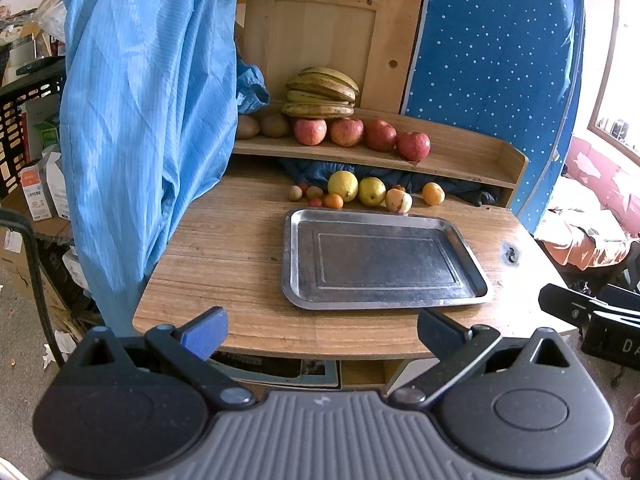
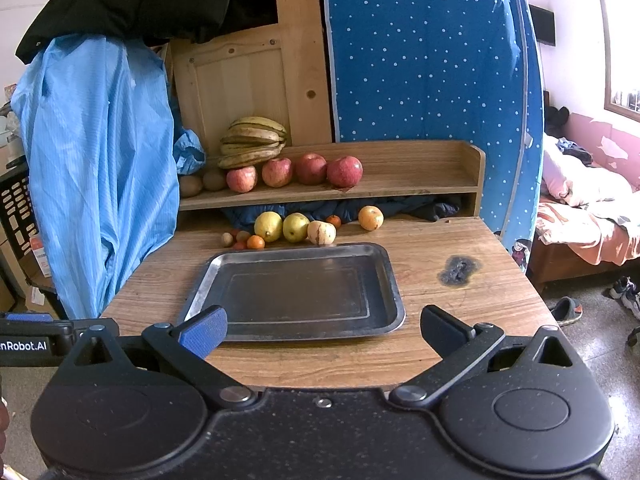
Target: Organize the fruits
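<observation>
Waiting to pick the first fruit

Both the left gripper (image 1: 322, 334) and right gripper (image 2: 323, 332) hang spread wide, holding nothing, before the bare tray (image 2: 200, 280). The small fruits (image 2: 296, 228) lie behind it; the apples (image 2: 310, 168) and bananas (image 2: 252, 140) sit on the shelf (image 2: 420, 168). Next, I think, comes a reach over the tray.

The wooden table (image 2: 432, 276) carries a metal tray (image 2: 394, 312) and, seemingly, loose fruits (image 2: 296, 227).

Each black claw, left claw (image 1: 322, 330) and right claw (image 2: 322, 330), has one blue-padded finger and silver pivot screws.
</observation>
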A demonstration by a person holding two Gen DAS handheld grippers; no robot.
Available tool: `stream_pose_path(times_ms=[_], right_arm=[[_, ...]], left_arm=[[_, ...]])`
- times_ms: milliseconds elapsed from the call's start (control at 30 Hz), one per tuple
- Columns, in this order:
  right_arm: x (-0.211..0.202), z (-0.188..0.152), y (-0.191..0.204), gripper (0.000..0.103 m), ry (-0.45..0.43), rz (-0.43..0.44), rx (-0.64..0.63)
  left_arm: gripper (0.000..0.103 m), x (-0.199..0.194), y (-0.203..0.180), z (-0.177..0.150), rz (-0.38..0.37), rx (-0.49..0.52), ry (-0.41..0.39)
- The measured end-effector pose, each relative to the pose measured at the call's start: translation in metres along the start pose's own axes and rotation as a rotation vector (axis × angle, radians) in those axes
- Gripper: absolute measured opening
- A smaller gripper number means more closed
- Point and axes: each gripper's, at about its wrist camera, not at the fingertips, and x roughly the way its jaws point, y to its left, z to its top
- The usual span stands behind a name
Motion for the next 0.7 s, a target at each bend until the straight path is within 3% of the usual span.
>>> stream_pose_path(times_ms=[333, 700], right_arm=[[-0.010, -0.007, -0.010, 0.103, 0.013, 0.002, 0.004], [0.006, 0.001, -0.007, 0.103, 0.033, 0.012, 0.000]], left_arm=[[0.103, -0.002, -0.005, -0.009, 0.001, 0.001, 0.019], [0.103, 0.002, -0.006, -0.003, 0.015, -0.004, 0.034]])
